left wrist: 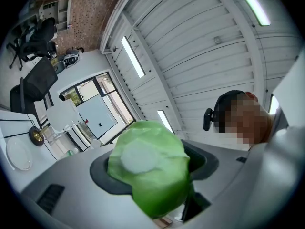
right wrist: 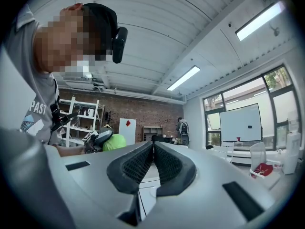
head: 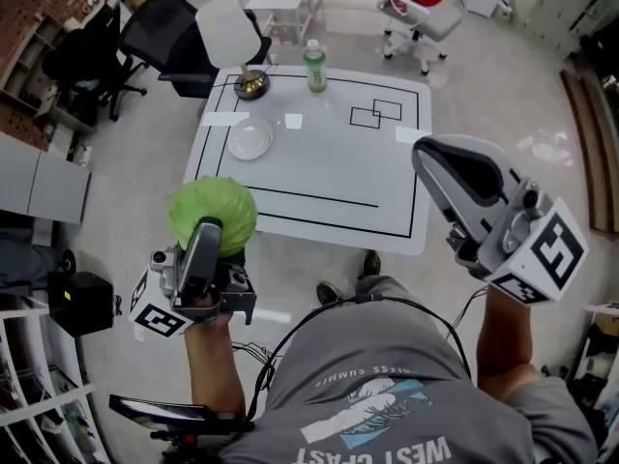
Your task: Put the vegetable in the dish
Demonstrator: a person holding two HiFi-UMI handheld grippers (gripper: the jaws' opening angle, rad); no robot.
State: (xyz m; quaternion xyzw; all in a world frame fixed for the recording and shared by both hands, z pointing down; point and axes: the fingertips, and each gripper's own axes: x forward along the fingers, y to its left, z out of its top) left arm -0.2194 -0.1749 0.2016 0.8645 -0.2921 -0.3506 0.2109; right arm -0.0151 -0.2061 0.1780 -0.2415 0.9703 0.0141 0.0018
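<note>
Cabbage (left wrist: 150,171) sits clamped in my left gripper (head: 207,232), jaws wide around its middle, at 8 o'clock in the head view, just off the table (head: 329,177) edge. The dish (head: 250,139) lies well apart at its 12 o'clock. Looks light, leafy, slightly squashy and smooth, so gripping across the widest part seems safest; right gripper (right wrist: 153,149) closed, empty, 3 o'clock.

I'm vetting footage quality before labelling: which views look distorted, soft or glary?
Head view: sharp, evenly lit, table edges slightly bowed. Left gripper view: heavy fisheye, dark corners, the close cabbage soft, ceiling lamp blown out. Right gripper view: same fisheye, windows bright, pads crisp.
</note>
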